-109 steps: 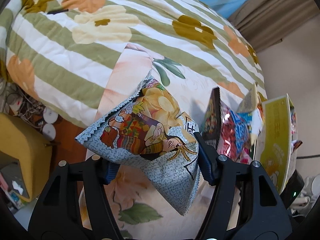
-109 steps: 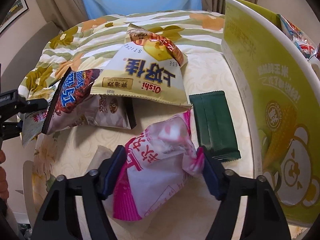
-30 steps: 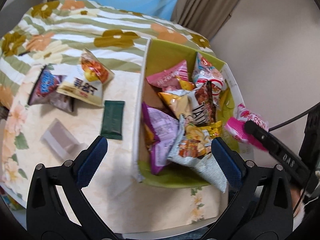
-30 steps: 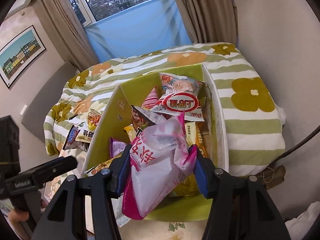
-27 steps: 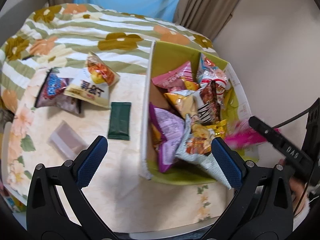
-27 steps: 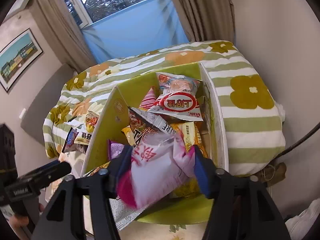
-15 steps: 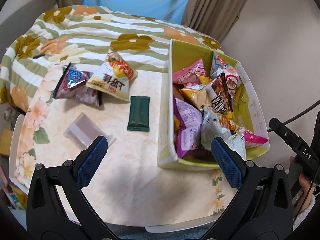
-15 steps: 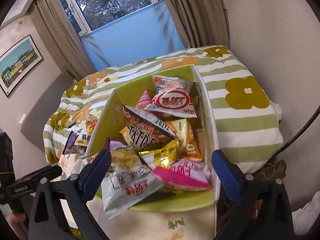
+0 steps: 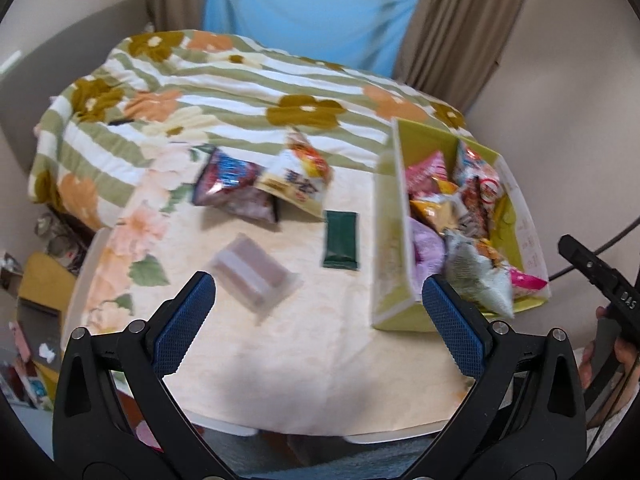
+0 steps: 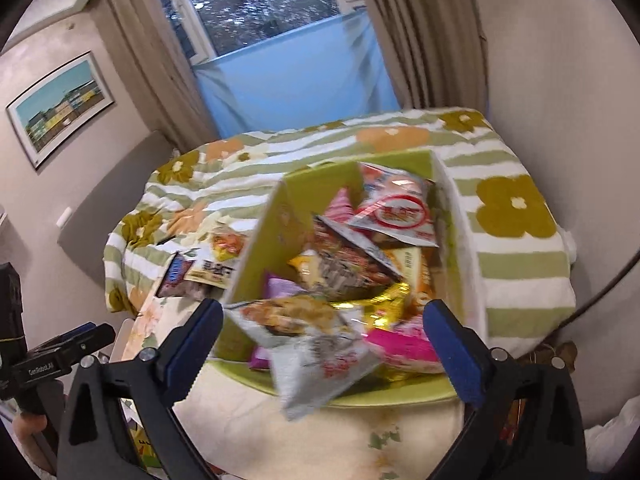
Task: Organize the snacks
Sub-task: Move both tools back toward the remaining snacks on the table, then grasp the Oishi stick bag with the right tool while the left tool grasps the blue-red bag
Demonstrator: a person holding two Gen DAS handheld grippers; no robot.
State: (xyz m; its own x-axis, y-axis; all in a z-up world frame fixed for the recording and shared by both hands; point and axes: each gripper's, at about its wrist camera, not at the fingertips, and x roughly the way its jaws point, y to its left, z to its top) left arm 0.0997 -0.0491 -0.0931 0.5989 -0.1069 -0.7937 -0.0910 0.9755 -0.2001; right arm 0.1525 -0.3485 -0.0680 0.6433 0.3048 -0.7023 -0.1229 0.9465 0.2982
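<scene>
Left wrist view: the picture is motion-blurred, so print on the packets is unreadable. The left tool [image 9: 318,304] stands spread wide, nothing between its pads. Four snacks lie loose on the tabletop [image 9: 288,344] beyond it: a pale flat packet [image 9: 256,276] nearest, a dark green packet [image 9: 341,239], a cream chip bag [image 9: 298,178] and a dark purple bag [image 9: 234,186]. The green box [image 9: 394,240] of snacks sits right of the tool; its near wall hides the lower contents.

Right wrist view: the right tool [image 10: 323,338] is spread wide and empty. The box [image 10: 260,248] lies directly ahead, well filled. A grey-white bag [image 10: 316,352] overhangs its near edge, beside a pink bag [image 10: 404,346]. Both are blurred.
</scene>
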